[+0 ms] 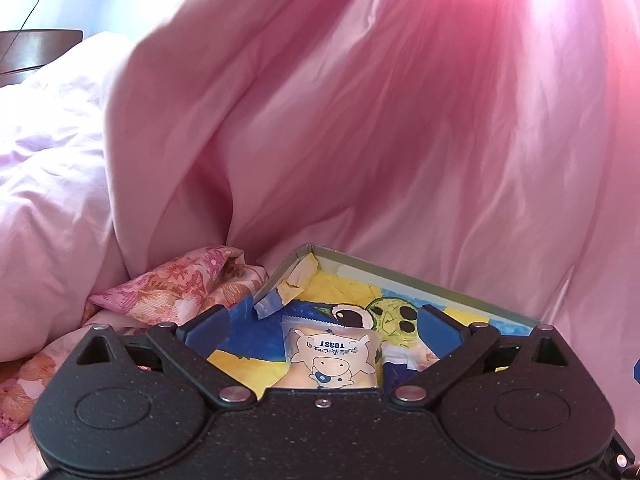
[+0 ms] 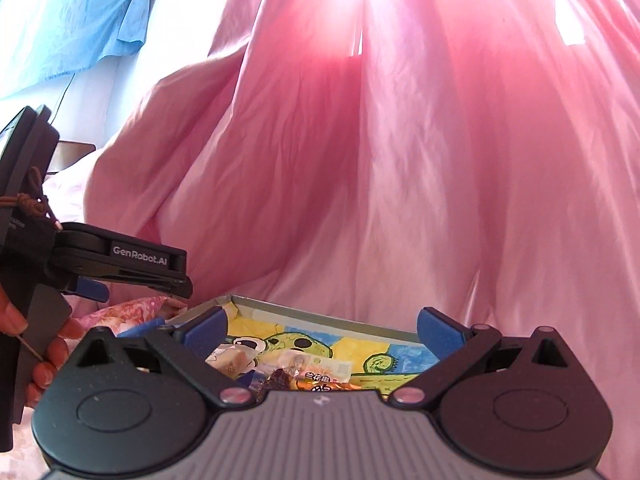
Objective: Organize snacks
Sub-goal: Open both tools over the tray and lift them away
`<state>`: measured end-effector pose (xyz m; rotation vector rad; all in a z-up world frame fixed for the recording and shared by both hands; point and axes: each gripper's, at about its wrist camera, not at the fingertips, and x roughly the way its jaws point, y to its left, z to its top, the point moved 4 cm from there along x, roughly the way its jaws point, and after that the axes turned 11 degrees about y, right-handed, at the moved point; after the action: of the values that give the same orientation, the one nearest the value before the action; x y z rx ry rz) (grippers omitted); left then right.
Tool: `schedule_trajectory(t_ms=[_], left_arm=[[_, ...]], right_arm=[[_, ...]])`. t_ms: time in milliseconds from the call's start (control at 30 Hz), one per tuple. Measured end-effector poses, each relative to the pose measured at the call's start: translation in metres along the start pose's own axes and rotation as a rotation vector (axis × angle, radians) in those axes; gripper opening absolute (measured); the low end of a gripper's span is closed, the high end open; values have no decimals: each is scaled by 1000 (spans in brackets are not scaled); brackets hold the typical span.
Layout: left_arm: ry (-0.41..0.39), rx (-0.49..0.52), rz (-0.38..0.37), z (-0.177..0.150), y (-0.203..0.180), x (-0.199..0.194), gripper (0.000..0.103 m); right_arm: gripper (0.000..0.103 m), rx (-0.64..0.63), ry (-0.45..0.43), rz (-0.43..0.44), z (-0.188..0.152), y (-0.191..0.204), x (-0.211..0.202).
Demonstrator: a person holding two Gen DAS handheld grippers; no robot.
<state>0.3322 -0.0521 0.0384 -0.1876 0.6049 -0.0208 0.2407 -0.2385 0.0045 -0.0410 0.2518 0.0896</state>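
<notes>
A shallow box with a cartoon painted on its bottom lies on the bed. In it sits a clear "TOAST" packet with a pig drawing, just under my left gripper. That gripper stands open and holds nothing. A second packet lies to its right. In the right wrist view the box holds several snack packets, and my right gripper hangs open and empty above them. The left gripper's black body shows at the left of that view, held by a hand.
A big pink quilt rises like a wall right behind the box. Floral fabric is bunched at the box's left corner. A dark wooden headboard and a blue cloth lie far left.
</notes>
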Motion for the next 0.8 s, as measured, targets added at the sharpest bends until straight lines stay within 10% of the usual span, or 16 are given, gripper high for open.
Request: schedule_trajectory(t_ms=[800], left_arm=[[-85,16,22,-60,26,-94,100]], right_arm=[[103,107,-3,-63,-11,1,-79]])
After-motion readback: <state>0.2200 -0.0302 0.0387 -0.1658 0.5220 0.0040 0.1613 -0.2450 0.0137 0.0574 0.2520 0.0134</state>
